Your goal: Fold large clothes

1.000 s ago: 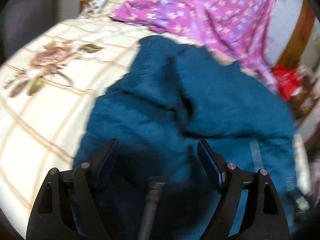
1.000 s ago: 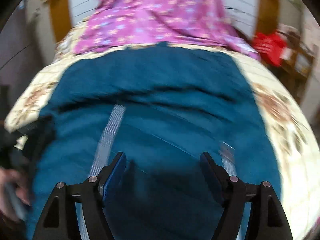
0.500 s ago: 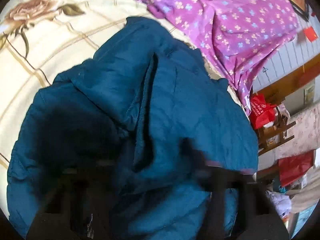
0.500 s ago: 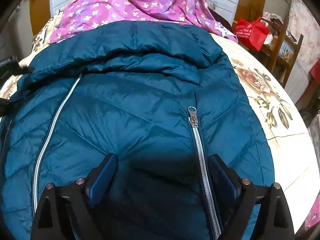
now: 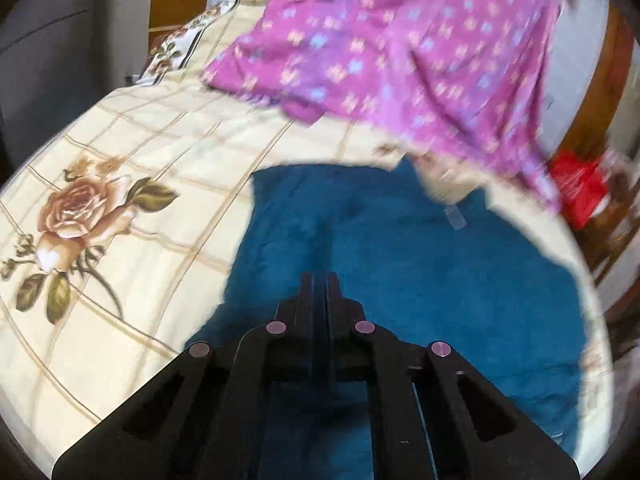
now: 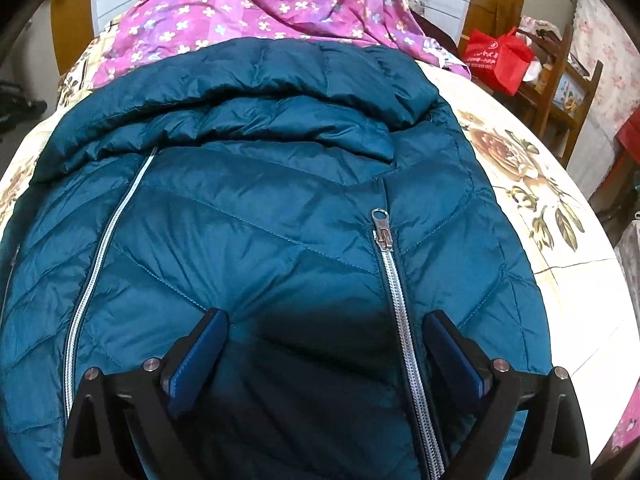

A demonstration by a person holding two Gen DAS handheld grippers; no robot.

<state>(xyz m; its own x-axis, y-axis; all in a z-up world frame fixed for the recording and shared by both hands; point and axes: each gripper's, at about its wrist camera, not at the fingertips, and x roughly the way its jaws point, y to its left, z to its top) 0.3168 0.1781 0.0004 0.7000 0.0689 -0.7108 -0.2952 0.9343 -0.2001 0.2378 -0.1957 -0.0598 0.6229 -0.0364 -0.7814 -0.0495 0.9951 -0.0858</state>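
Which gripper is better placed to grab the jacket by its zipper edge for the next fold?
Right. The right gripper is open, its fingers straddling the silver zipper on the teal jacket. The left gripper is shut, over blurred teal fabric; whether it holds any is unclear.

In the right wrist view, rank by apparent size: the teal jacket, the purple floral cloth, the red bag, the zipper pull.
1. teal jacket, fills most of the frame, though nearest the camera.
2. purple floral cloth
3. red bag
4. zipper pull
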